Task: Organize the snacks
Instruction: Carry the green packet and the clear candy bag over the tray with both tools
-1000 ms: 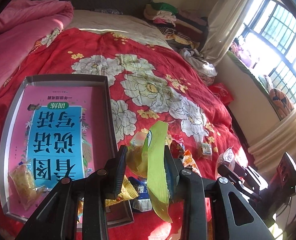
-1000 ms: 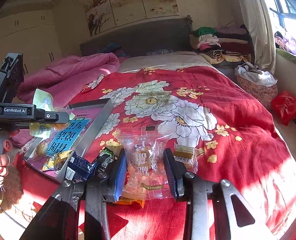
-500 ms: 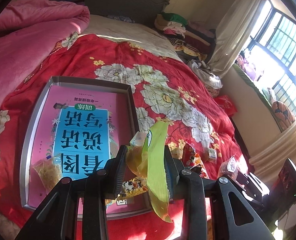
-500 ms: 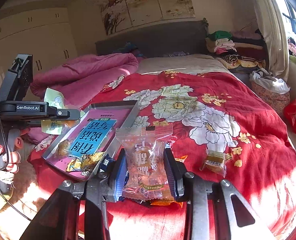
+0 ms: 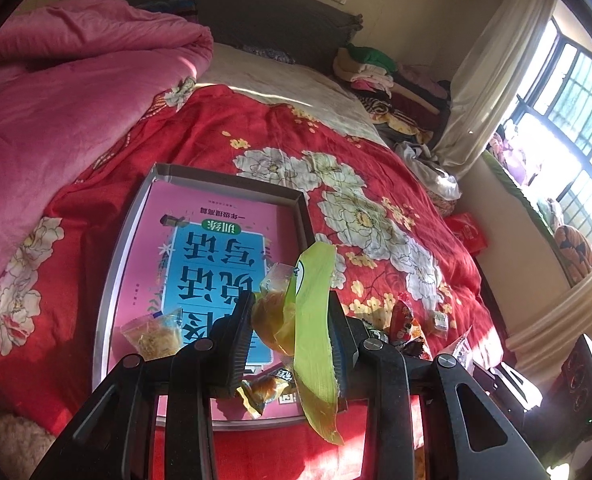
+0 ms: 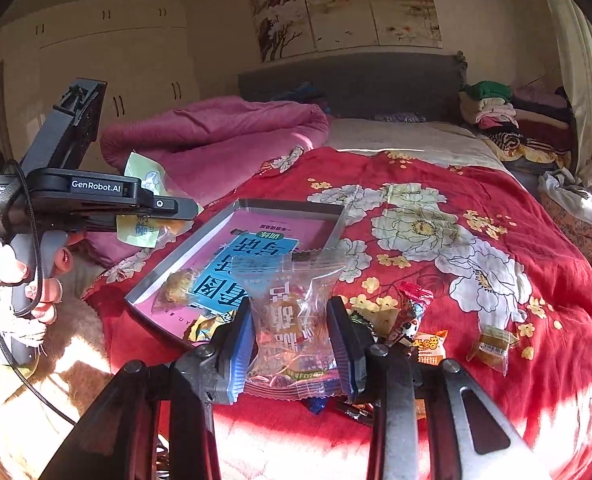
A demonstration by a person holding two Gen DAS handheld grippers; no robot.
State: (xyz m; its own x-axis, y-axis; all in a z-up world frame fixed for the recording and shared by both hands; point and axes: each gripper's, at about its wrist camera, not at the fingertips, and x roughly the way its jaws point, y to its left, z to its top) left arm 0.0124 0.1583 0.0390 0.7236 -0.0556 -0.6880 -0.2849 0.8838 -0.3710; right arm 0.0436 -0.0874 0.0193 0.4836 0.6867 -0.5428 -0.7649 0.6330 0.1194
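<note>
Left wrist view: the left gripper [image 5: 291, 336] is clamped on a green packet [image 5: 314, 320] whose yellow-orange contents bulge between the fingers. It hangs above the near end of the tray [image 5: 111, 264], which lies on the red quilt [image 5: 223, 136]. A pink and blue book [image 5: 215, 256] covers the tray floor. On the book, at the tray's near left, lies a clear packet of yellow crumbs [image 5: 153, 334]; another yellow snack [image 5: 261, 390] lies at the tray's near edge, partly hidden by the fingers. Right of the tray, loose snacks [image 5: 406, 324] sit in a small heap on the quilt. A pink duvet [image 5: 71, 92] is bunched left of the tray.

Right wrist view: the right gripper [image 6: 291, 344] grips a clear packet [image 6: 291, 316] with orange print, held above the quilt [image 6: 436, 176] just right of the tray's [image 6: 175, 258] near corner. The left gripper [image 6: 175, 210], held in a hand [image 6: 35, 284], is up and left of the tray with the green packet [image 6: 141, 200] in its jaws. Right of the tray, on the quilt, lie a red-topped snack [image 6: 410, 312], an orange one [image 6: 430, 346] and, farther right, a small brown one [image 6: 492, 344].
</note>
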